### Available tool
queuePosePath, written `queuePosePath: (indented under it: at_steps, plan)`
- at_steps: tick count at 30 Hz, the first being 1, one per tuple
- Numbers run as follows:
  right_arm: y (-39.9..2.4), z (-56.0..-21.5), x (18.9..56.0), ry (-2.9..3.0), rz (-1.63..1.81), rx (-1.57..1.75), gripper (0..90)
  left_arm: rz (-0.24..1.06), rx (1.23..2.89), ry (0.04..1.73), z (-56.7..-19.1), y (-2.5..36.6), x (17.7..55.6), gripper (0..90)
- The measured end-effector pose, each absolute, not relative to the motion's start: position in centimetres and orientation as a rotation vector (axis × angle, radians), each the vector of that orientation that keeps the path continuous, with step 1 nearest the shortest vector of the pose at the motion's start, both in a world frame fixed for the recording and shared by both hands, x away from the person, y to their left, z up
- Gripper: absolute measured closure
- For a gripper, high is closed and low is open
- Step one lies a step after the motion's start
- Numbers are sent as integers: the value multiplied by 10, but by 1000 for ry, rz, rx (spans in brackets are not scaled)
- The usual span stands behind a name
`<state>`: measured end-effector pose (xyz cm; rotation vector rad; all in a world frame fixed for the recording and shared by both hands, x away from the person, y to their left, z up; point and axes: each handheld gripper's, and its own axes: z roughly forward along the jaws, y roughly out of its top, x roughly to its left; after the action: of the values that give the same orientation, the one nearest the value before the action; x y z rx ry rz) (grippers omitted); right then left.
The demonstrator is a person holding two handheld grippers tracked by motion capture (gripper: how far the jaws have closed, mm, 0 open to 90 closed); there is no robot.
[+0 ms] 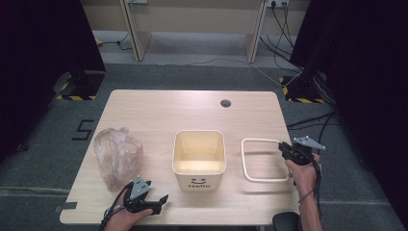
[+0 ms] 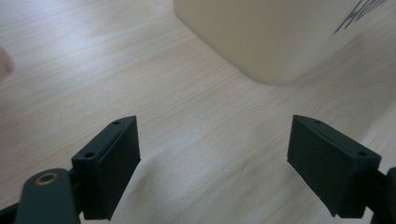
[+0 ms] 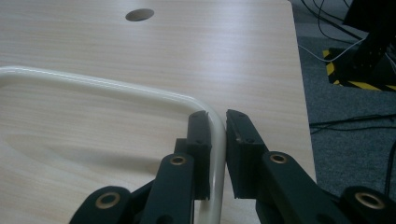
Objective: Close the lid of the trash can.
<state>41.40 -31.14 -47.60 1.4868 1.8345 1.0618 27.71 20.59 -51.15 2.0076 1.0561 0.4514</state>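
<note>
Right gripper [image 3: 217, 140] jaws clamp the white ring frame [image 1: 250, 166] near the counter's [image 1: 192, 103] right edge, probably to seat it on the bin [image 1: 199, 179]. Left gripper [image 2: 212, 158] waits wide, empty, front-left, near the bag [image 1: 118, 155].

Matt wood table [image 1: 159, 110]; glossy plastic bin [image 1: 199, 161].

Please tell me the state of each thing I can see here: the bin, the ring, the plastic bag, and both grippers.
Bin: upright on the table, open at the top, looks empty.
Ring: flat on the table right of the bin, its rim pinched at the right side.
Plastic bag: crumpled, loose on the table left of the bin.
Left gripper: open, holding nothing.
Right gripper: shut on the ring.
</note>
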Motion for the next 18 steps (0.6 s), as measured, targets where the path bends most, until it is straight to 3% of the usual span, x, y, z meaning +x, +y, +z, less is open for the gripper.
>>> queuePosePath:
  at_steps: [4,6,18]
  plan:
    - [-309,-474,414,1837,1071,1477,804,431,2012,1067,-510,203,275,165]
    - [-307,-472,414,1839,1084,1471,805,351,1968,1056,-505,200,273,165]
    - [-297,-451,414,1829,1135,1411,805,357,1961,958,-477,189,263,174]
